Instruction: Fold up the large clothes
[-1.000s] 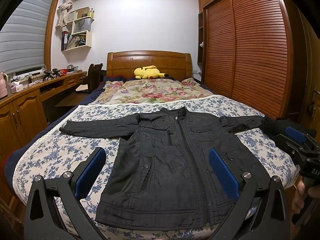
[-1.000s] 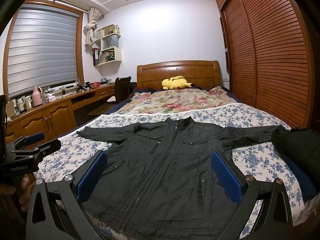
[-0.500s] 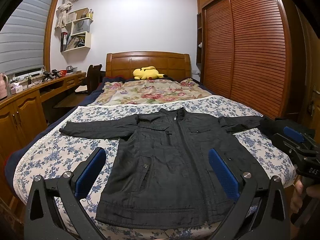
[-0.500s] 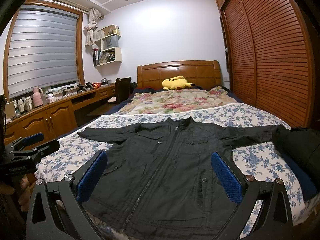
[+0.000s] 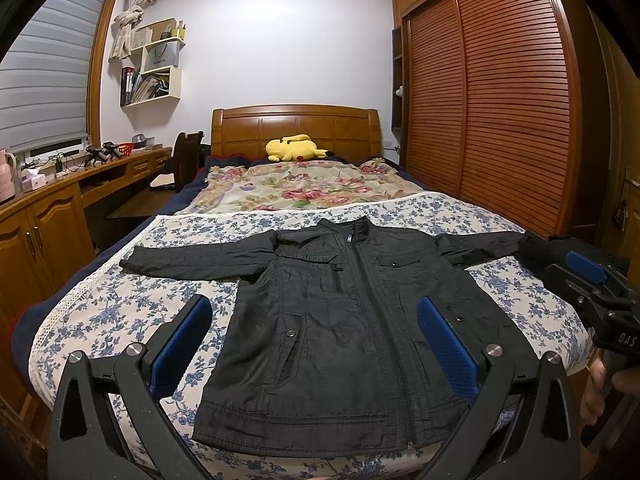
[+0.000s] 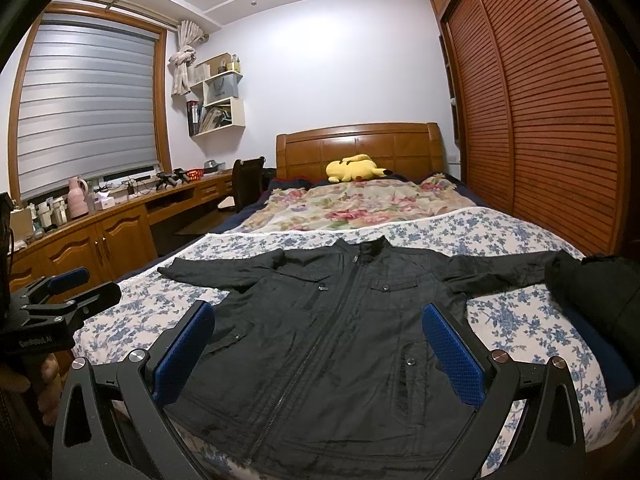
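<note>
A black zip-up jacket lies flat, front up, on the blue-flowered bedsheet, both sleeves spread out sideways and the collar toward the headboard. It also shows in the right wrist view. My left gripper is open and empty, held above the jacket's hem at the foot of the bed. My right gripper is open and empty, also near the hem. Each gripper shows in the other's view: the right one at the right edge, the left one at the left edge.
A pile of dark clothes sits at the bed's right edge by the right sleeve. A yellow plush toy lies by the wooden headboard. A slatted wardrobe lines the right side, a wooden desk the left.
Both grippers have drawn back and risen slightly, so more of the jacket's hem and the bed's foot edge shows. The jacket has not moved.
</note>
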Tool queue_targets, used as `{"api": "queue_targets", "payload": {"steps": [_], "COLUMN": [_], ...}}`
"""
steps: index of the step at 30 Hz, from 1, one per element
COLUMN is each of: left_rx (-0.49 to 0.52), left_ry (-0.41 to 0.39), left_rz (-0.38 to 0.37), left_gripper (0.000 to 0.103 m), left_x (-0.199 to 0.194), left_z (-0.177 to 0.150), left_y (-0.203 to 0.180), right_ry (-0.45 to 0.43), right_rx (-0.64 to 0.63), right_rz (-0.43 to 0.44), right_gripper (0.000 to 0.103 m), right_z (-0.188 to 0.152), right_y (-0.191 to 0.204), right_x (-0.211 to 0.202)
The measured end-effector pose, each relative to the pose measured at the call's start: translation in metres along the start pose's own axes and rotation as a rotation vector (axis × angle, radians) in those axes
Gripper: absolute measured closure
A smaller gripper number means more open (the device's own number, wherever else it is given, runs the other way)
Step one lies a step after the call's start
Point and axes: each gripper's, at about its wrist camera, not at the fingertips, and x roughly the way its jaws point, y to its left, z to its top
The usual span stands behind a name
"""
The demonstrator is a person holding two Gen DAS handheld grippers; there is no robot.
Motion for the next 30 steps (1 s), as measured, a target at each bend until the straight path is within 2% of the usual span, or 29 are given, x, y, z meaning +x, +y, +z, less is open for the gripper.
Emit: {"api": "queue_targets", "payload": {"steps": [17, 30], "left_rx": [-0.004, -0.027], "left_ry": [0.012, 0.080], "left_rz": [0.001, 0.044], "left_gripper": [0.000, 0.000], "left_x": [0.001, 0.036], "left_z": [-0.002, -0.020], "left_y": [0.002, 0.029], "right_ry": [0.009, 0.066], "right_rx": [0.002, -0.002], "right_rz": [0.008, 0.041], "right_gripper": [0.000, 0.000], "right_z": [-0.001, -0.003], "right_y": [0.000, 0.004], "right_x": [0.002, 0.042]}}
